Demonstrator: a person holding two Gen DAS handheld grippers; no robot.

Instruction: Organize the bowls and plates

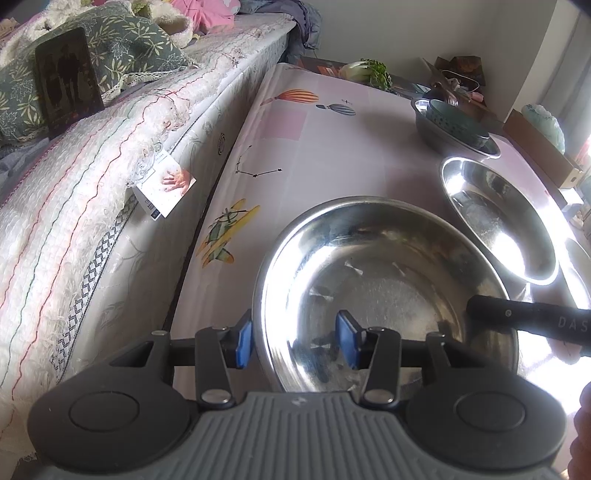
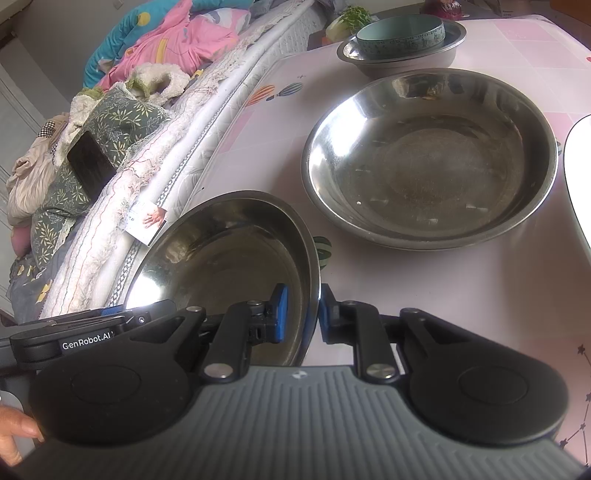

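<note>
Desk (image 2: 461,295) with pink patterned cover runs along a bed (image 1: 92,221) on the left. 2 big steel basins on it: near basin (image 1: 369,266) tilted, right edge raised; far basin (image 2: 432,158) flat, just beyond and right of it. Farther off, a smaller steel bowl (image 2: 454,40) with a teal bowl (image 2: 402,35) nested inside.

Right gripper (image 2: 300,317) nearly closed, fingers (image 2: 280,314) pinching the near basin's right rim, 1 pad inside, 1 outside. Left gripper (image 1: 293,339) partly open, straddling the same basin's left rim; pads look clear of the metal, so no hold there.

Key relation: far basin lies straight ahead of the right gripper, open side up, nothing between. The right hand alone has the grip, so nesting near basin into far basin likely falls to it. A 1-sided rim pinch could let it swing.
</note>
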